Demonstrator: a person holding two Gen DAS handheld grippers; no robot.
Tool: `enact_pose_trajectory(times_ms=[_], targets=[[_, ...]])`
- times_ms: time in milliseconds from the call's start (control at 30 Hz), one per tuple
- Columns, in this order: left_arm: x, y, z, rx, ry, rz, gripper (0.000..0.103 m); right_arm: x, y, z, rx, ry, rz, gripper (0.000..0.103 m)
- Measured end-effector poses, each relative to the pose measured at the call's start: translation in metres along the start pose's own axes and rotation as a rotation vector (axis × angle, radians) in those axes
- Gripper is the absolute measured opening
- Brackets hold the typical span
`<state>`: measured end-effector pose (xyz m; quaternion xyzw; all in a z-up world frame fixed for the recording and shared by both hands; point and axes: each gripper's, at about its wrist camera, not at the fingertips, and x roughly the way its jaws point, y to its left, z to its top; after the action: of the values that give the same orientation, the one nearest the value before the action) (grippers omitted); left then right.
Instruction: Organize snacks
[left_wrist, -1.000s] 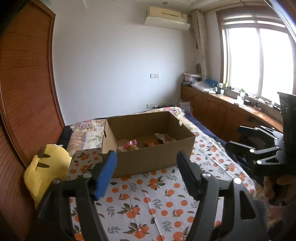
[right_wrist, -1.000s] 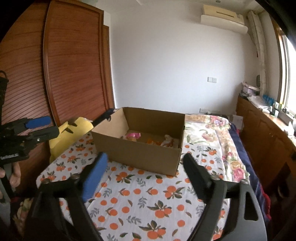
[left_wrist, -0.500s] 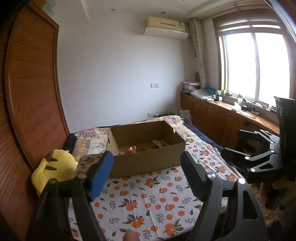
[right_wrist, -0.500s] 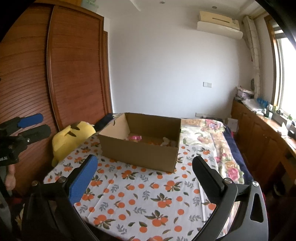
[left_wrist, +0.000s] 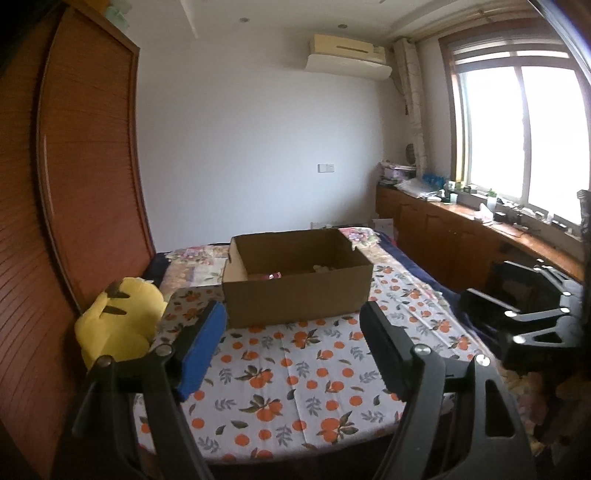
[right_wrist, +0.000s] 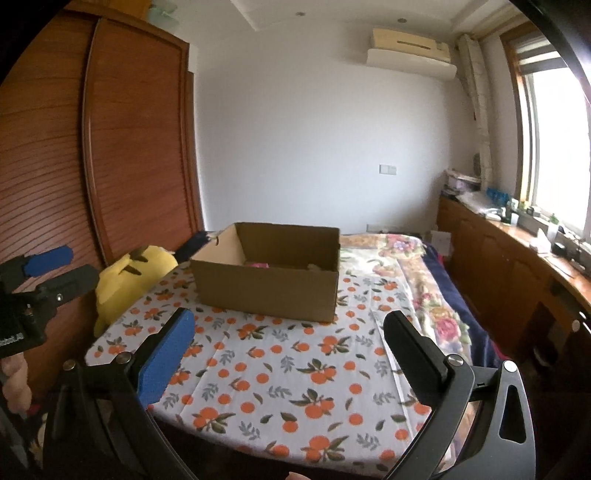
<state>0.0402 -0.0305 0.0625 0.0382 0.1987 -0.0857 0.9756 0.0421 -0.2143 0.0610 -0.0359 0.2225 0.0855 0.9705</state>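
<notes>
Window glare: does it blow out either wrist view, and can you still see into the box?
Left wrist: window blown white, box interior dim, contents barely readable. Right wrist: window clipped at the edge, wardrobe bowed by the fisheye, box sharp.

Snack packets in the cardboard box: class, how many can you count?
2 visible: a pink packet near the cardboard box's middle, and a pale packet to its right. The near wall hides most of the floor, so more may lie unseen.
</notes>
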Motion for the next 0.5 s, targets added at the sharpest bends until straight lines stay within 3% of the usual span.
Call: enact_pose_trajectory(times_ms=[500], targets=[[0.004, -0.008, -0.045, -0.018, -0.014, 0.077, 0.076, -0.01, -0.006, -0.032, 0.039, -0.016, -0.041, 0.103]])
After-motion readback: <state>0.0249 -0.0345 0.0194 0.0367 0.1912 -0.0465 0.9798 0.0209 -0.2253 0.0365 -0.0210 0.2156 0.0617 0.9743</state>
